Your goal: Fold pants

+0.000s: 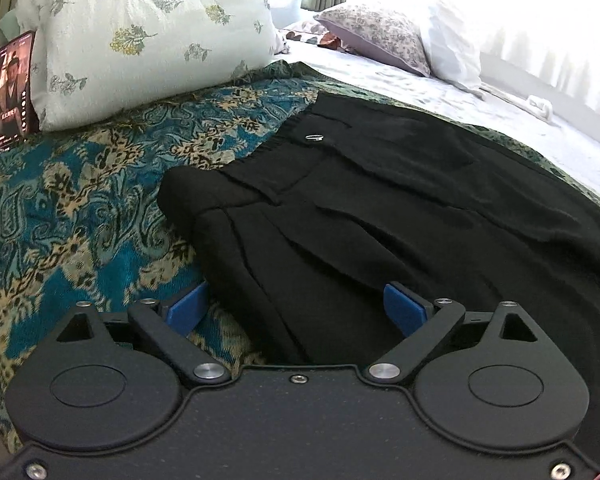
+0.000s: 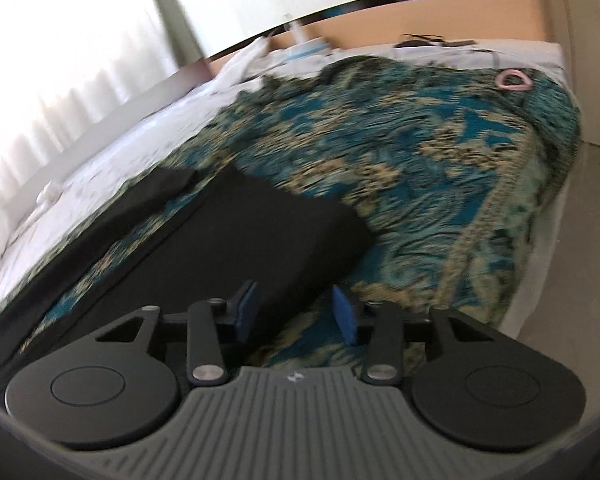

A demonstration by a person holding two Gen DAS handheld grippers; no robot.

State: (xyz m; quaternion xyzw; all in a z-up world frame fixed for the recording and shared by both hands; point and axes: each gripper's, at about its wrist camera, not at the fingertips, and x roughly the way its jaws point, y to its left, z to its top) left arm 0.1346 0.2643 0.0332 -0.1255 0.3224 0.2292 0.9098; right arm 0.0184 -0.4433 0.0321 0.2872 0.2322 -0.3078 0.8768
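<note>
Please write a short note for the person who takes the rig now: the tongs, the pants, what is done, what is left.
Left tongs: wide open, empty, over the waist end of the black pants.
Right tongs: half open, empty, the edge of one leg in the gap.
Pants lie spread on the patterned blanket, legs apart.
Done: no fold visible.
Left: grip, fold everything.

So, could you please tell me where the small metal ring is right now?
In the left wrist view, the small metal ring sits at upper centre on the waistband of the black pants, which lie on the patterned blanket, right of the floral pillow.
</note>
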